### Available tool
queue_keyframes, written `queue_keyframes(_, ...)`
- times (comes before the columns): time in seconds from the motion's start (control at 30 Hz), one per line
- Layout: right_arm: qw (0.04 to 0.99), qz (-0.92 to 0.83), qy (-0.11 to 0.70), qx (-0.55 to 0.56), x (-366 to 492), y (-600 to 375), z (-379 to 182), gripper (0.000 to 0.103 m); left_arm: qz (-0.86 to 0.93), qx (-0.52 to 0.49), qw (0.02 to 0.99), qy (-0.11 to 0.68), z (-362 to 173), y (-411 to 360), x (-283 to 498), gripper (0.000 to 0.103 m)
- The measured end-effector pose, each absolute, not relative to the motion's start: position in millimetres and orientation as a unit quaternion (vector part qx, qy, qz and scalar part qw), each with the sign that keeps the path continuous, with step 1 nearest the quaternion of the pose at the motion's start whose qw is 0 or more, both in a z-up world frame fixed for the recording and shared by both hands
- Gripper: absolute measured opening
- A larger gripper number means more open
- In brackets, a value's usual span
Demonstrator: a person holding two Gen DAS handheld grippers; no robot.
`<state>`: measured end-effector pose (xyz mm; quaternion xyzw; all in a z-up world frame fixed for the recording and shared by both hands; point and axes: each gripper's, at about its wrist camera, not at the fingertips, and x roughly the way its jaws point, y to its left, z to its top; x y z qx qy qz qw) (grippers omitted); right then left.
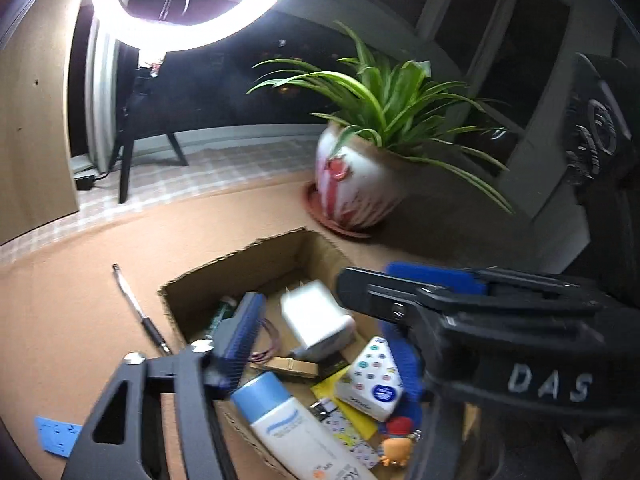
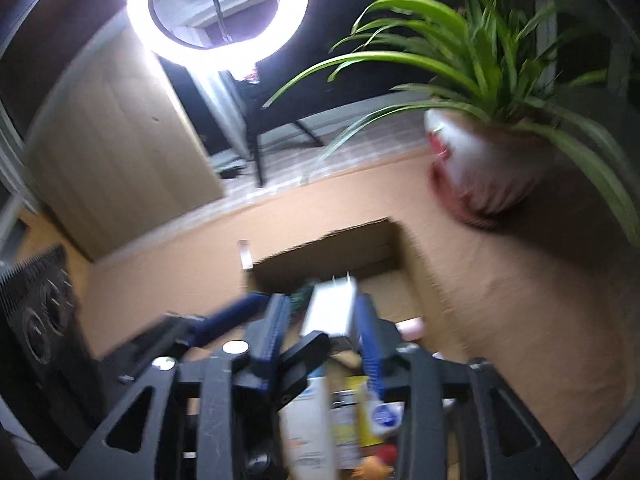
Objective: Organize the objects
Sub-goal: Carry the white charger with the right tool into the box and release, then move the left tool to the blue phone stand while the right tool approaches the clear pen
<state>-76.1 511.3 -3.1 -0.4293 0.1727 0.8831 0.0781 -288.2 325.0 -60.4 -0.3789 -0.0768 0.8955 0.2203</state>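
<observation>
Blue ribbed fingers (image 1: 242, 336) of the left gripper (image 1: 324, 320) stand spread wide over an open brown cardboard box (image 1: 240, 256) on the tan bench (image 1: 100, 280), clasping nothing.

At the left camera's 8 o'clock, a blue paper slip (image 1: 56, 436) lies flat on the bench. Just outside the box, off its 9 o'clock wall, lies a slim silver-and-black pen (image 1: 138, 308).

Inside the box:
- A white plug-in charger block (image 1: 312, 320) sits near the middle, prongs pointing to 12 o'clock.
- A wooden clothespin (image 1: 292, 366) lies at its 6 o'clock.
- A white bottle with a pale blue cap (image 1: 288, 420) slants along the near-left wall.
- A small white carton with coloured dots (image 1: 372, 380) sits further right.
- An orange toy figure with a red cap (image 1: 396, 444) lies at the carton's 5 o'clock.

At 3 o'clock the right gripper (image 2: 322, 308) reaches in, its black body crossing the left camera's view. Its own blurred view has its blue fingers (image 2: 276, 328) partly apart, with the charger block framed between them. Whether they pinch it cannot be told.

Beyond the box, at 1 o'clock, a green spider plant in a red-and-white ceramic pot (image 1: 360, 184) stands on the bench. A glowing ring light (image 1: 192, 0) shines at 11 o'clock.
</observation>
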Motion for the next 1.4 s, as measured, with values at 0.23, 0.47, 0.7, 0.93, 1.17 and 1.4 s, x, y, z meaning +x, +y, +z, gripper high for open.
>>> queue_keyframes(0.23,0.081,0.884,0.179,-0.425,-71,513,-3,0.053,0.894,-0.39,0.206,-0.073,-61,294,-282,0.066)
queue_keyframes(0.47,0.044,0.886,0.199,-0.417,-68,496,-2,0.053,0.896,-0.401,0.17,-0.088,-59,240,-256,0.066)
queue_keyframes(0.7,-0.007,0.895,0.145,-0.423,-70,451,2,0.053,0.899,-0.421,0.099,-0.07,-76,171,-216,0.066)
queue_keyframes(0.93,-0.036,0.896,0.107,-0.43,-83,408,-4,0.053,0.885,-0.452,0.054,-0.1,-99,115,-185,0.066)
queue_keyframes(1.17,-0.062,0.87,0.101,-0.478,-123,390,-17,0.053,0.872,-0.476,0.036,-0.114,-118,91,-178,0.066)
queue_keyframes(1.4,-0.067,0.843,0.124,-0.519,-187,389,-32,0.053,0.869,-0.484,0.034,-0.1,-121,91,-197,0.068)
